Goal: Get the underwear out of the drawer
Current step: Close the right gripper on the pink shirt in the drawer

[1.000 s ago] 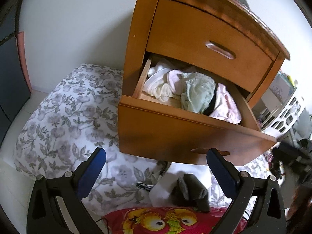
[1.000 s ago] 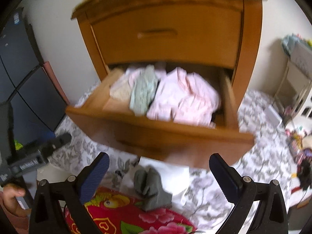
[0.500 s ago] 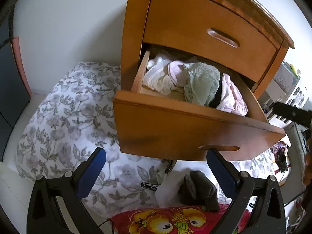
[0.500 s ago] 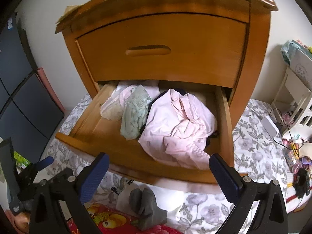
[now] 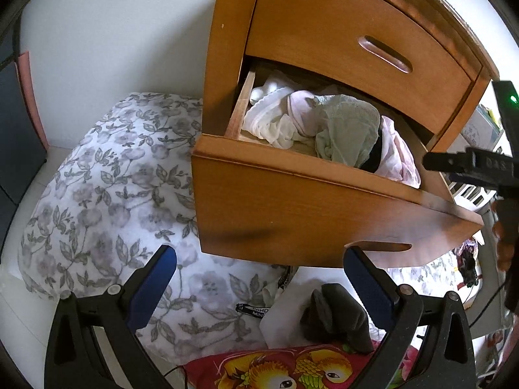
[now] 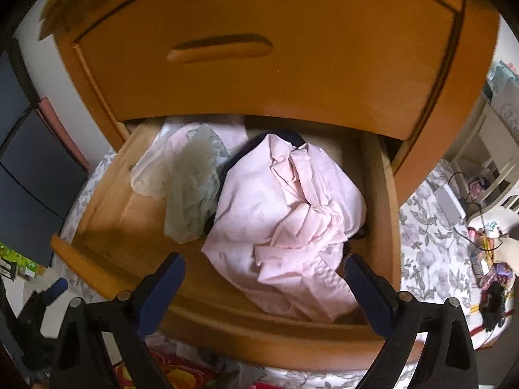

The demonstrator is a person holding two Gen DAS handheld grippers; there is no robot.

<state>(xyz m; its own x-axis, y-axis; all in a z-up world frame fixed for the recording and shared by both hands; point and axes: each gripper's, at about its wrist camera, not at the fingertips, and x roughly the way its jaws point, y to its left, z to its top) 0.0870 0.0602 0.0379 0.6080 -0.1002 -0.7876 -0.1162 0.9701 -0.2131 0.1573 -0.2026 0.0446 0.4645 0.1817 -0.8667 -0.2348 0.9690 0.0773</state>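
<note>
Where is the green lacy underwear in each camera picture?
Left wrist view: the green lacy underwear sits in the middle of the open drawer, between white clothes and a pink garment.
Right wrist view: it lies left of centre, beside the big pink garment.
Shared landmark: the closed upper drawer's handle slot above.

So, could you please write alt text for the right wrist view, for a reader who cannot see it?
The open right gripper hovers over a pulled-out wooden drawer, above a crumpled pale pink garment. A pale green lace piece and a whitish one lie to its left, under a closed upper drawer.
</note>
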